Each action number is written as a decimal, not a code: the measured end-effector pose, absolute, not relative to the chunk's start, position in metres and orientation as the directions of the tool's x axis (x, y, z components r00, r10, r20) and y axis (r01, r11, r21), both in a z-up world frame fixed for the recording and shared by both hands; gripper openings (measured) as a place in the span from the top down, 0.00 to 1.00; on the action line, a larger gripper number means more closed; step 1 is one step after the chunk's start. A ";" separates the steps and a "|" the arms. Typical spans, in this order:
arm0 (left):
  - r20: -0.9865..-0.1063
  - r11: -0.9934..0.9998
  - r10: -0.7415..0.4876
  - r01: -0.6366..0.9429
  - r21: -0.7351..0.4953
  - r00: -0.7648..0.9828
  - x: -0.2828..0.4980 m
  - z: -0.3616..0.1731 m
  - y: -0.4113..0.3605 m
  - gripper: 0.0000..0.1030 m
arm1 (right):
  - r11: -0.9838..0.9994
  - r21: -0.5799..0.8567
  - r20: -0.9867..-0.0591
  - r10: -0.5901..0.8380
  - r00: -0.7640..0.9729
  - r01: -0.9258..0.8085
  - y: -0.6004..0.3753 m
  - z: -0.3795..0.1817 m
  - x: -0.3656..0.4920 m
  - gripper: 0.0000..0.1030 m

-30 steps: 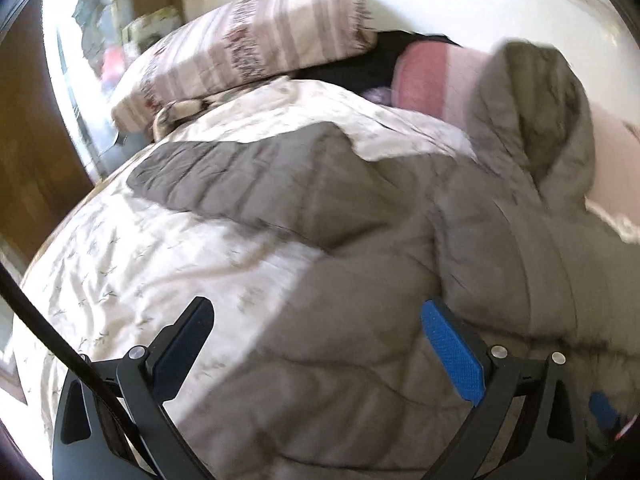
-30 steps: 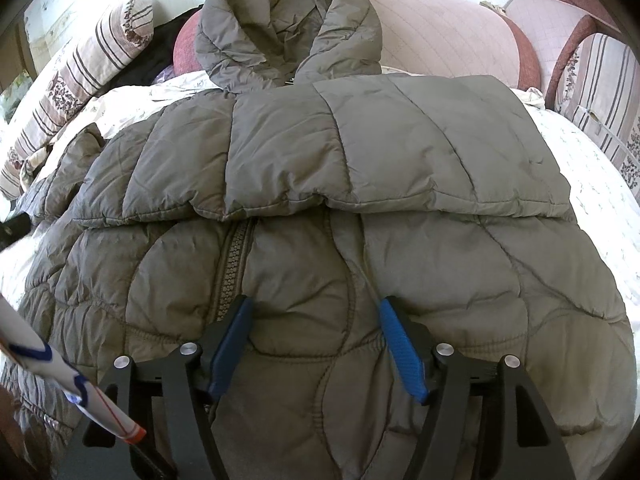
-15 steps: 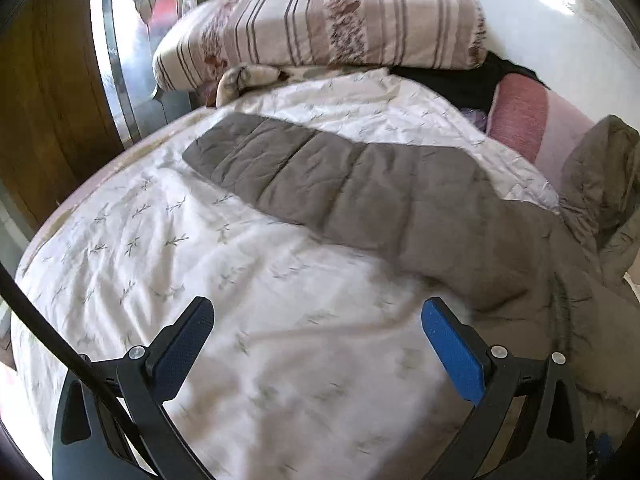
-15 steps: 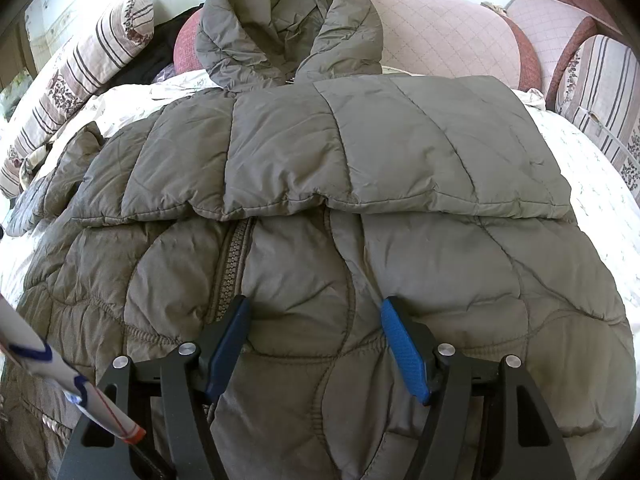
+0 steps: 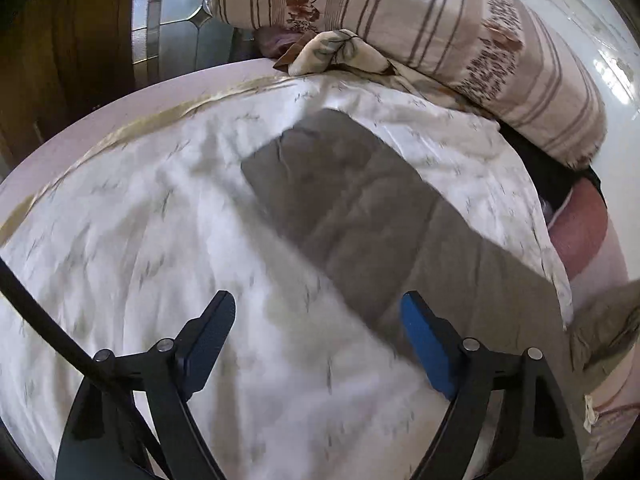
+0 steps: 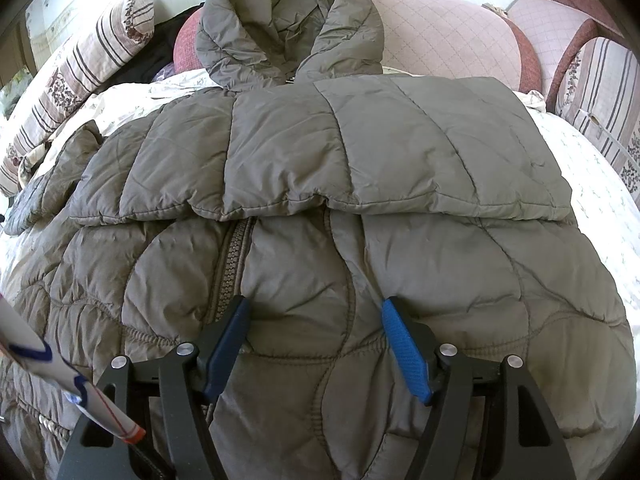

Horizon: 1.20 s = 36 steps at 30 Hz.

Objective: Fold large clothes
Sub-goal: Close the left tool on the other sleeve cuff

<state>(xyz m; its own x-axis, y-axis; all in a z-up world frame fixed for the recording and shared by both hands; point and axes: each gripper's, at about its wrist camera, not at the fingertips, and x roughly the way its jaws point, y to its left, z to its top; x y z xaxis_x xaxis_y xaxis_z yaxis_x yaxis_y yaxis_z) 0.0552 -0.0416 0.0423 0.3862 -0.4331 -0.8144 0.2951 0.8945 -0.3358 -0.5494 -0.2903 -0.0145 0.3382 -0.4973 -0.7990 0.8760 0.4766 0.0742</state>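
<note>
Grey quilted jacket [image 6: 320, 184], one, two hand-held grippers, left [image 5: 316, 336] and right [image 6: 316, 332], both spread empty

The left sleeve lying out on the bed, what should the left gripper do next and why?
Probably reach forward to the cuff end of the left sleeve and close on it. The left gripper is open and empty, and the other sleeve already lies folded across the jacket.

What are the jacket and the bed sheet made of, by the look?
Jacket: likely thin synthetic shell, nylon or polyester, over puffy fill; faint sheen, stitched quilt channels, fine crinkles. Bed sheet: probably matte woven cotton or a blend; soft wrinkles, small printed sprigs, no shine. Neither fibre can be confirmed from the pictures.
</note>
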 end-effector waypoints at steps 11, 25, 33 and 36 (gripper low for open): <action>-0.774 0.876 -0.482 0.203 -0.438 0.410 0.106 0.014 -0.053 0.29 | 0.476 0.076 -0.798 -0.498 0.340 0.876 -0.291 -0.015 -0.549 0.29; -0.697 0.887 -0.460 0.328 -0.326 0.550 0.060 0.074 -0.062 0.87 | 0.475 0.108 -0.794 -0.488 0.363 0.874 -0.292 -0.013 -0.552 0.28; -0.591 0.789 -0.595 0.535 -0.302 0.544 -0.033 0.174 -0.098 0.87 | 0.418 0.281 -0.675 -0.554 0.488 0.864 -0.288 0.031 -0.594 0.27; -0.558 0.722 -0.657 0.636 -0.273 0.507 -0.090 0.207 -0.125 0.87 | 0.359 0.294 -0.620 -0.634 0.463 0.886 -0.285 0.049 -0.615 0.23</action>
